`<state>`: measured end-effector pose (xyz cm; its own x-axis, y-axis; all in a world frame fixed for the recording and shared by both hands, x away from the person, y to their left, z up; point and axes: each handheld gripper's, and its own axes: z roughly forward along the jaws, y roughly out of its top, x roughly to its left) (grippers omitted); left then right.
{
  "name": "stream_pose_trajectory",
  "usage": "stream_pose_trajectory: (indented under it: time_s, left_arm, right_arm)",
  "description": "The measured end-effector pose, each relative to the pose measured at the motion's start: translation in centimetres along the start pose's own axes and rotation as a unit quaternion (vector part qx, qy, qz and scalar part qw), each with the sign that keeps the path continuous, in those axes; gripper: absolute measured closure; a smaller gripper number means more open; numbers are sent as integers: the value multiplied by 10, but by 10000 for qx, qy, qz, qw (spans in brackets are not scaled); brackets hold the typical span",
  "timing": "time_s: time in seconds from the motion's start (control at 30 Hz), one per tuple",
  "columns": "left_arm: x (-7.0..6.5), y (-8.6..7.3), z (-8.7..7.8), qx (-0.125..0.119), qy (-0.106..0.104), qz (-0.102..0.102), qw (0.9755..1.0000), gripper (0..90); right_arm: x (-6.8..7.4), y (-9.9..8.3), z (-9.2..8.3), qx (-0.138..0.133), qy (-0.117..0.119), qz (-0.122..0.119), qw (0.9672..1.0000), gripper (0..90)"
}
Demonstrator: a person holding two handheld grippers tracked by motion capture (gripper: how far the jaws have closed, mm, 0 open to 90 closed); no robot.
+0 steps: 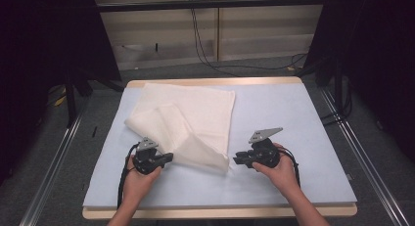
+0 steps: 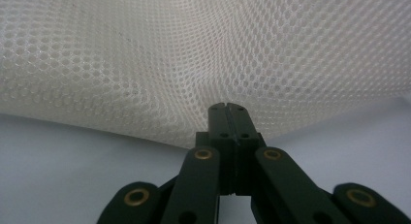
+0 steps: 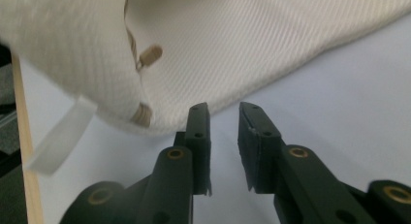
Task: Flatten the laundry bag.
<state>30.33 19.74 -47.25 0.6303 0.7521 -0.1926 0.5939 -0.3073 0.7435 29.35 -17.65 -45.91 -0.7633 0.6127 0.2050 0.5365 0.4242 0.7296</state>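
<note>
Across the centre of the high view, the table [image 1: 303, 118] with its pale blue cover carries a white cloth [image 1: 195, 113], spread from upper left toward the middle, one corner folded over. At lower left my left gripper [image 1: 166, 158] is clamped on the cloth's near edge; its own view shows the jaws pressed together against the mesh weave [image 2: 145, 64]. At lower right my right gripper [image 1: 238, 160] sits released, jaws parted just short of the cloth's corner [image 3: 271, 49], gripping nothing.
</note>
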Motion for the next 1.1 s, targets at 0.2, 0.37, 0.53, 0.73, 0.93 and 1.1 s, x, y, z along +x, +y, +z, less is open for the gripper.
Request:
stream_pose_trajectory:
  time_s: [0.2,0.37,0.53,0.73,0.93,1.1]
  left_arm:
    - [-1,-6,1,89,19,29,10000,900]
    - [1,-8,0,51,-32,-60,10000,899]
    - [3,-5,0,37,-123,-109,9999,891]
    - [5,7,-5,-85,-113,-80,9999,804]
    - [0,26,-5,-375,-175,-109,9991,555]
    - [-3,32,6,-331,-186,220,9990,379]
  right_arm:
    - [11,10,14,-228,347,-14,9991,782]
    - [28,12,33,8,770,-222,9968,788]
    - [37,8,42,328,963,-553,9933,802]
    - [39,4,47,434,1064,-603,9915,819]
    - [41,4,47,477,994,-612,9920,833]
    - [43,4,47,500,918,-664,9923,842]
